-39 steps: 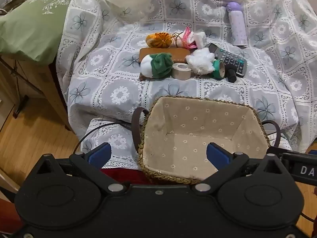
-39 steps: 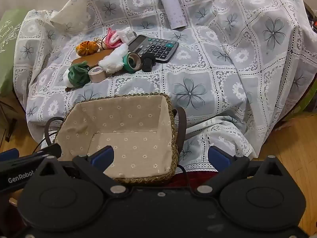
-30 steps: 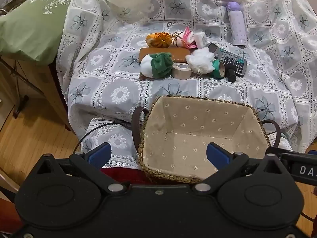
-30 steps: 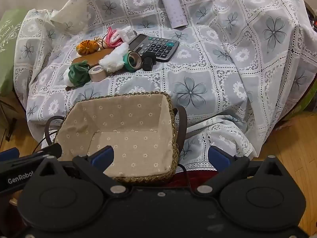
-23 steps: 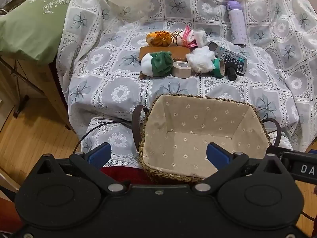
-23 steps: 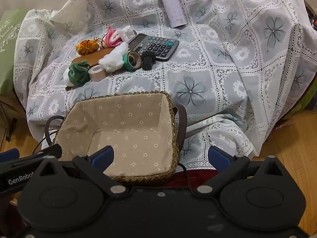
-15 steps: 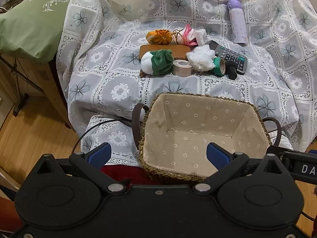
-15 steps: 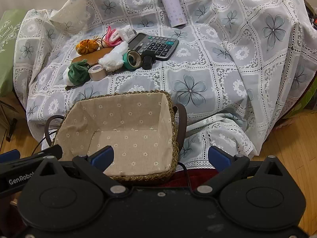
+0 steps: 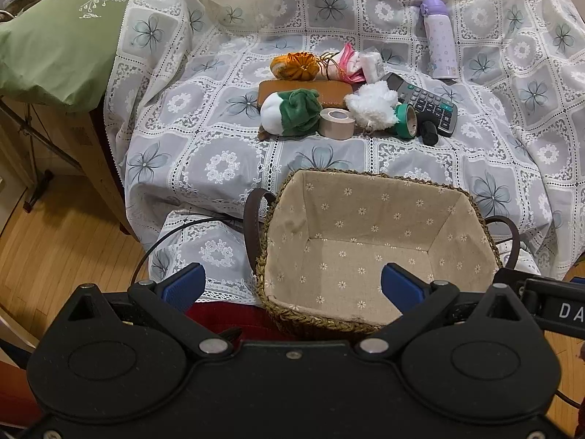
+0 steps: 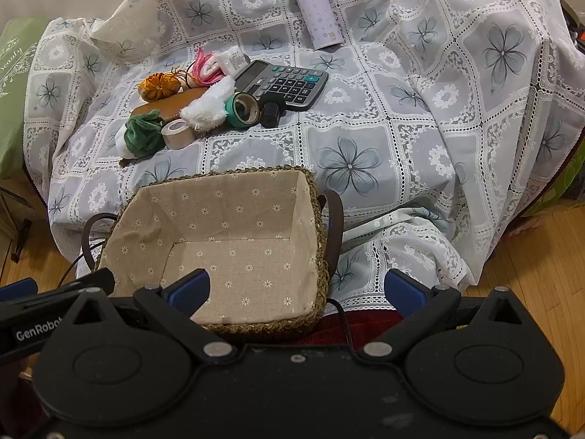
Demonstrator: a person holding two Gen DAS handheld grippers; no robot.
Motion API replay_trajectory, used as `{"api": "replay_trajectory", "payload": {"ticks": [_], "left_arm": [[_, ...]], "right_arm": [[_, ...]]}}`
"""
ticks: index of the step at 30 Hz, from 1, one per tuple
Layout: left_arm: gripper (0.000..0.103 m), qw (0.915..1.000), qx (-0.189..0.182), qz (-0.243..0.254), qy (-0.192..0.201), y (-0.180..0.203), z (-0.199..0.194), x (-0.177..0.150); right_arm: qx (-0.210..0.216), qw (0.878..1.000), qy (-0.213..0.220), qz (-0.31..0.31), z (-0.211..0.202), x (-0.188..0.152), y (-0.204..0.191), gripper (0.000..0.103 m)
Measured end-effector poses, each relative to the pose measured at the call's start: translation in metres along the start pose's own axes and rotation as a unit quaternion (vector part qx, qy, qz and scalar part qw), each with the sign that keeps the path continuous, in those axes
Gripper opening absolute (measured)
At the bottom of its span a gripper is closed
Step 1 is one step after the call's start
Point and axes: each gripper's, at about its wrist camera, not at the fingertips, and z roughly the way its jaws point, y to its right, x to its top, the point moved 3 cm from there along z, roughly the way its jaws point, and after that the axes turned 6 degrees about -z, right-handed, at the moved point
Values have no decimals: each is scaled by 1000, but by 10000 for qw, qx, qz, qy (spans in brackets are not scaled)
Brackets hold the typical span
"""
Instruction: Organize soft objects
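Observation:
A woven basket [image 9: 471, 201] [image 10: 318, 219] with a floral beige lining stands empty at the near edge of the cloth-covered table. Beyond it lie soft things: a green-and-white plush [image 9: 290, 111] [image 10: 140, 133], a white fluffy piece [image 9: 371, 104] [image 10: 208, 108], an orange pouch [image 9: 294, 66] [image 10: 159, 86] and a pink tassel item [image 9: 347, 62] [image 10: 204, 66]. My left gripper [image 9: 292, 287] is open and empty, low before the basket's left side. My right gripper [image 10: 296, 289] is open and empty, before the basket's right side.
Among the soft things lie a brown case [image 9: 303, 89], a beige tape roll [image 9: 336, 122], a green tape roll [image 9: 406, 120], a black cap [image 9: 427, 131], a calculator [image 9: 424, 102] and a purple bottle [image 9: 440, 42]. A green pillow [image 9: 58, 33] lies left. Wooden floor [image 9: 44, 256] surrounds the table.
Both grippers have risen or tilted slightly, so the table and basket sit a little lower in both views. Nothing on the table has moved.

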Motion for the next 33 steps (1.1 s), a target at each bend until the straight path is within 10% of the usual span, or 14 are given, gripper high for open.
{"api": "replay_trajectory", "payload": {"ticks": [33], "left_arm": [[99, 10000, -16, -29, -88, 2, 2, -1]], "right_arm": [[7, 10000, 0, 15, 0, 0, 1, 102]]}}
